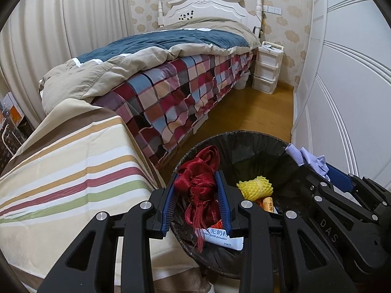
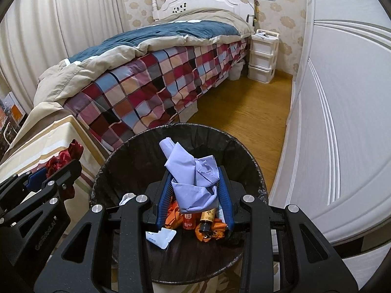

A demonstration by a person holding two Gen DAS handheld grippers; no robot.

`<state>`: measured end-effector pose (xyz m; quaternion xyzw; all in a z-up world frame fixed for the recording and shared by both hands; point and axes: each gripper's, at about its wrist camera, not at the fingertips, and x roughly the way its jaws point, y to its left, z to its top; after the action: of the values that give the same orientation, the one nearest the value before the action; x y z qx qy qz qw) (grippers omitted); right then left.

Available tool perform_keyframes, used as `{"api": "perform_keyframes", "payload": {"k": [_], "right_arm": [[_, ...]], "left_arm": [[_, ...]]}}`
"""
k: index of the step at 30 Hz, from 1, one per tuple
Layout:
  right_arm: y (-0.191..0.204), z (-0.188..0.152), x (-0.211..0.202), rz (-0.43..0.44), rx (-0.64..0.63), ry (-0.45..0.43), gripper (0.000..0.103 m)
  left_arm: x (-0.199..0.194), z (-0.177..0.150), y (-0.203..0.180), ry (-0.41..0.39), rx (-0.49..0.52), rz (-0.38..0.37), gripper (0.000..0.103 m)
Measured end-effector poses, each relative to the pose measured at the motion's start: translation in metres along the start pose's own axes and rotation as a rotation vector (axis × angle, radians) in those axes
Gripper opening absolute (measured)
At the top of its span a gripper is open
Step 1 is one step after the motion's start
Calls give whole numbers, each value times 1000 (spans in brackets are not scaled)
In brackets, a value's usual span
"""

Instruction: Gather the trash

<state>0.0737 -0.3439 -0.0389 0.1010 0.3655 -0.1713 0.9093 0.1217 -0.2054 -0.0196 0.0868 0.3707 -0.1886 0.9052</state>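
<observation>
**Both grippers loaded above bin**

The left gripper (image 1: pixel 198 193) is clamped on a crumpled dark red ribbon bundle (image 1: pixel 199 183) over the near-left rim of the round black-lined trash bin (image 2: pixel 244 151). The right gripper (image 2: pixel 195 190) is closed on a wad of pale lilac paper (image 2: pixel 193 180) above the bin's centre. A yellow foam fruit net (image 1: pixel 255 186) lies inside.

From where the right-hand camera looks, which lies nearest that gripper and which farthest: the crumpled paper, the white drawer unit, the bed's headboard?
1. Crumpled paper: clamped in the right gripper, over the bin.
2. White drawer unit: beside the bed, far right.
3. Headboard: against the back wall.
</observation>
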Motion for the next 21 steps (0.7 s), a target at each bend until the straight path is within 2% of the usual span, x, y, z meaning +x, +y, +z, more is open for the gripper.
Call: {"api": "perform_keyframes", "payload": {"k": [8,11,13,16,18,21], "right_arm": [[-1,0,5,-1,0,12,35],[-1,-1,7,-5,1,12,38],[-1,-1,7,-9,3,10,45],[-1,-1,6,-17,2,3,46],[-2,-2,5,-25,3,-3,53],[-2,-1,2,-37,6,-13,58]], "left_arm": [[4,1,-1,12,5,0,35],[4,2,0,7,-5,2,47],[2,2,1,-1,-8,6,54],[0,3,2,-15,-6,18,63],[-1,3,3,-23,-5,24,70],[-5,4,5,-40,-9,39,75]]}}
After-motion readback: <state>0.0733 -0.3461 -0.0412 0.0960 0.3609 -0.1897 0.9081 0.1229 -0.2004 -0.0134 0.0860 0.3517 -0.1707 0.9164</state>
